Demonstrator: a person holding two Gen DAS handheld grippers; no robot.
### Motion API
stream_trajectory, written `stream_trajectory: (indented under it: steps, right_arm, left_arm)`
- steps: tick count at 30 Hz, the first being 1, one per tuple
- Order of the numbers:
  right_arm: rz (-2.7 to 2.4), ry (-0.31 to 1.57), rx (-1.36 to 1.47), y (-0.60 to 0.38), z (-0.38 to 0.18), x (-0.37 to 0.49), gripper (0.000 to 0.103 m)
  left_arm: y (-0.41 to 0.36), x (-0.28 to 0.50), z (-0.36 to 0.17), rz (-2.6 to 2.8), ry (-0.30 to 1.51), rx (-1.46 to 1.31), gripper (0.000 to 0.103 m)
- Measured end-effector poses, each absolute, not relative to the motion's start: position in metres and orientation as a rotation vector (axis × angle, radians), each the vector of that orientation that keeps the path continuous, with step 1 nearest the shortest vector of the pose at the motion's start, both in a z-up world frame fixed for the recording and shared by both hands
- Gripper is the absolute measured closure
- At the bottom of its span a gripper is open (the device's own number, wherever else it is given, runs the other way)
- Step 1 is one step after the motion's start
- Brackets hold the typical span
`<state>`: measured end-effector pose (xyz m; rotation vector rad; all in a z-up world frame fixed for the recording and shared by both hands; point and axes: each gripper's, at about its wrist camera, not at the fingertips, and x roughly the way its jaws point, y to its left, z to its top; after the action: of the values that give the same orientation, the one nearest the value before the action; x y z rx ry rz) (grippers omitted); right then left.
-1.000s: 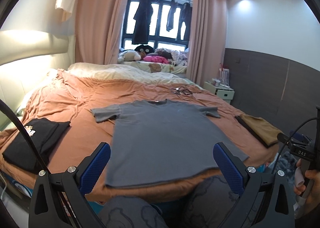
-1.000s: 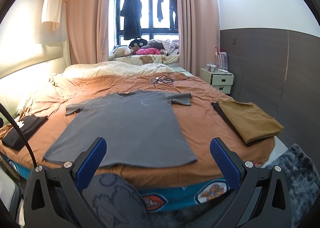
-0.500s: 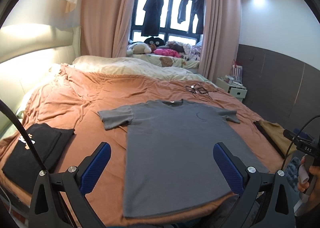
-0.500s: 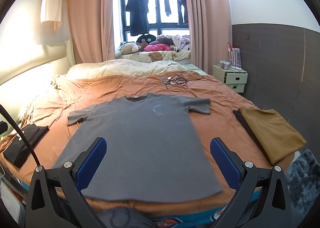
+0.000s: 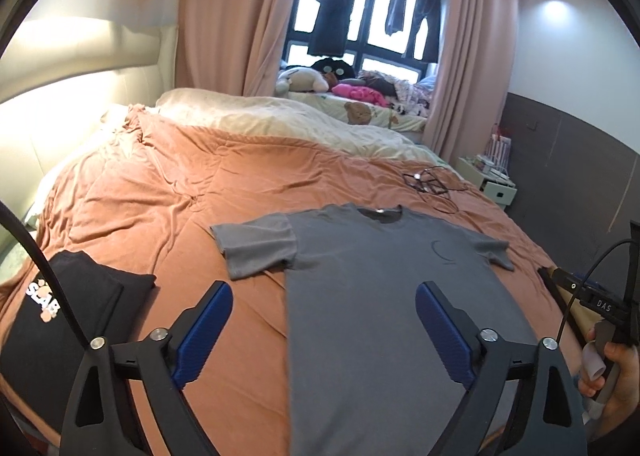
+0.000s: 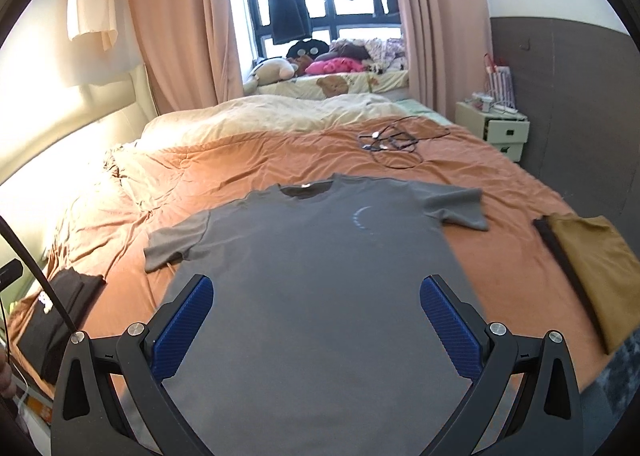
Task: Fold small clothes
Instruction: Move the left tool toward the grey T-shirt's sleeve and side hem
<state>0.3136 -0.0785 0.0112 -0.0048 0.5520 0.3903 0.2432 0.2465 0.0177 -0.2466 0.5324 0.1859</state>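
Observation:
A grey T-shirt (image 5: pixel 384 296) (image 6: pixel 320 276) lies flat and face up on the orange bedspread (image 5: pixel 168 207), collar away from me, both sleeves spread. My left gripper (image 5: pixel 324 332) hovers over the shirt's left edge with its jaws wide and closing slightly; nothing sits between the blue pads (image 5: pixel 202 332). My right gripper (image 6: pixel 316 328) hangs open above the middle of the shirt's body, holding nothing. At the right rim of the left wrist view a hand (image 5: pixel 612 376) holds the right gripper's handle.
A folded black garment (image 5: pixel 60 320) (image 6: pixel 60 308) lies at the bed's left edge, a folded mustard one (image 6: pixel 592 264) at the right. Tangled cables (image 6: pixel 394 143) lie beyond the collar. A cream duvet (image 5: pixel 280 119), a bedside cabinet (image 6: pixel 496 127) and a window seat with plush toys (image 6: pixel 276 71) stand behind.
Both grippers have moved forward over the bed, from beyond its near edge to above the shirt. The shirt looks larger and closer. The left jaws stand slightly narrower.

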Motion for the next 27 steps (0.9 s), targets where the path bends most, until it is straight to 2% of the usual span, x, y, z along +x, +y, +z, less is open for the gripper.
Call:
stream_trajectory:
  steps: [6, 16, 25, 27]
  right_arm:
    - [0.422, 0.607, 0.032, -0.045, 0.010, 0.361, 0.000]
    - [0.485, 0.680, 0.038, 0.006, -0.001, 0.424, 0.000]
    - [0.541, 0.712, 0.012, 0.045, -0.019, 0.489, 0.000]
    - [0.554, 0.722, -0.011, 0.052, -0.025, 0.504, 0.007]
  left_arm:
    - [0.284, 0.278, 0.014, 0.208, 0.568, -0.265, 0.017]
    - [0.344, 0.339, -0.010, 0.233, 0.637, -0.303, 0.018]
    - [0.391, 0.412, -0.069, 0.232, 0.754, -0.360, 0.022]
    - [0.402, 0.428, -0.086, 0.236, 0.793, -0.377, 0.028]
